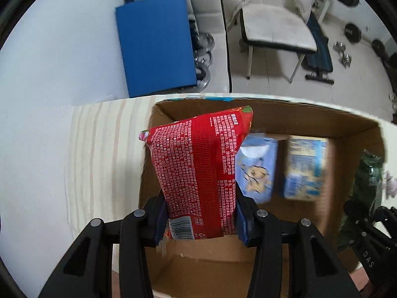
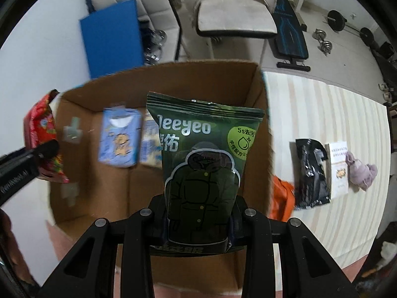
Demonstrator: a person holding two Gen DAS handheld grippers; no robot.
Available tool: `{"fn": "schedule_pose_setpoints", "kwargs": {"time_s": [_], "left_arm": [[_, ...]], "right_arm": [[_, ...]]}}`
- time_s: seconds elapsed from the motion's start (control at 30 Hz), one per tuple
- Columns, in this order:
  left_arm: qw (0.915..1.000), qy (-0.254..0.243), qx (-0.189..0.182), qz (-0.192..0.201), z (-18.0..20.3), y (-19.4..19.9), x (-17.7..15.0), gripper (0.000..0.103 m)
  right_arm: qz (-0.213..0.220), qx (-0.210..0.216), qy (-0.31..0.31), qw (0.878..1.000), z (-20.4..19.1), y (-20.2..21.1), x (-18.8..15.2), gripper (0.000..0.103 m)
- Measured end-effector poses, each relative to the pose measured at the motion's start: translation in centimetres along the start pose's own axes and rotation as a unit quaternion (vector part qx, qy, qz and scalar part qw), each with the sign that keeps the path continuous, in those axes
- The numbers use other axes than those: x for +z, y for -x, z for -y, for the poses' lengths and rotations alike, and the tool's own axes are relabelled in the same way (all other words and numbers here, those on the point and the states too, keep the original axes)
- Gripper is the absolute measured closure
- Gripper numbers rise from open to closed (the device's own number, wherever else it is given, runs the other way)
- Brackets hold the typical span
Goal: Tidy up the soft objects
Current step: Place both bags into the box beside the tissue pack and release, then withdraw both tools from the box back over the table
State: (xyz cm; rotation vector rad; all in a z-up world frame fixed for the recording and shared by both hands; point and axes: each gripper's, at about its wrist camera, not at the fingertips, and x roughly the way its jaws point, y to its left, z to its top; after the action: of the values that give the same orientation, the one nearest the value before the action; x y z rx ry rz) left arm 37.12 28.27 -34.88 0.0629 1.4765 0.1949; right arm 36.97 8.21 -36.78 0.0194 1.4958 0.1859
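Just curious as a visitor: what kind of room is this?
Probably a room at home that doubles as a gym: a weight bench, dumbbells and a padded chair stand behind the table.

Green wipes pack (image 2: 201, 173) in right tongs (image 2: 198, 226) above cardboard box (image 2: 173, 82).

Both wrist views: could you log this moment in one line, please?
left gripper: red pack | right gripper: green pack | both over cardboard box

I assess this as a room in a home, doubling as a gym corner. I note a padded chair (image 1: 275, 31), a weight bench (image 2: 290, 33), dumbbells (image 2: 323, 41) and weight plates (image 1: 352, 32) on the tiled floor (image 1: 273, 74).
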Motion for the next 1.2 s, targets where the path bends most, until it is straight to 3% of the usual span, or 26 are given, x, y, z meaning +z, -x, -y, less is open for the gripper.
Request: {"fn": "schedule_pose_setpoints", "kwargs": {"time_s": [0.27, 0.57, 0.73, 0.77, 0.83, 0.9, 1.0, 1.1, 1.2], "left_arm": [[0.9976, -0.041, 0.025, -0.049, 0.6, -5.1, 1.5, 0.061], [0.9945, -0.055, 0.026, -0.085, 0.9, -7.3, 2.2, 0.058], [0.9970, -0.031, 0.004, -0.070, 0.2, -5.6, 2.8, 0.055], [0.9973, -0.029, 0.002, -0.067, 0.1, -5.3, 2.9, 0.052], [0.9983, -0.024, -0.002, -0.054, -0.3, -4.2, 3.0, 0.036], [0.9989, -0.020, -0.007, -0.042, -0.6, -3.3, 3.0, 0.032], [0.9992, -0.008, -0.027, -0.030, -1.2, -1.8, 2.3, 0.027], [0.9988, 0.001, -0.046, -0.017, -1.4, -0.6, 1.1, 0.006], [0.9981, 0.006, -0.061, -0.007, -1.3, 0.4, -1.0, 0.003]], "right_arm": [[-0.009, -0.049, 0.007, 0.999, -0.6, -4.2, 2.0, 0.067], [-0.015, -0.073, 0.015, 0.997, -0.7, -6.7, 3.6, 0.065], [-0.014, -0.063, 0.013, 0.998, -1.2, -6.3, 3.4, 0.050], [-0.012, -0.059, 0.013, 0.998, -1.3, -6.0, 3.4, 0.047], [-0.005, -0.059, 0.013, 0.998, -1.7, -5.4, 3.4, 0.036], [0.004, -0.052, 0.013, 0.999, -1.9, -4.5, 3.3, 0.028], [0.003, -0.049, 0.017, 0.999, -2.4, -3.4, 2.8, 0.028], [0.003, -0.045, 0.021, 0.999, -2.7, -2.2, 1.9, 0.026], [0.000, -0.039, 0.028, 0.999, -3.0, -1.5, 0.7, 0.009]]}}
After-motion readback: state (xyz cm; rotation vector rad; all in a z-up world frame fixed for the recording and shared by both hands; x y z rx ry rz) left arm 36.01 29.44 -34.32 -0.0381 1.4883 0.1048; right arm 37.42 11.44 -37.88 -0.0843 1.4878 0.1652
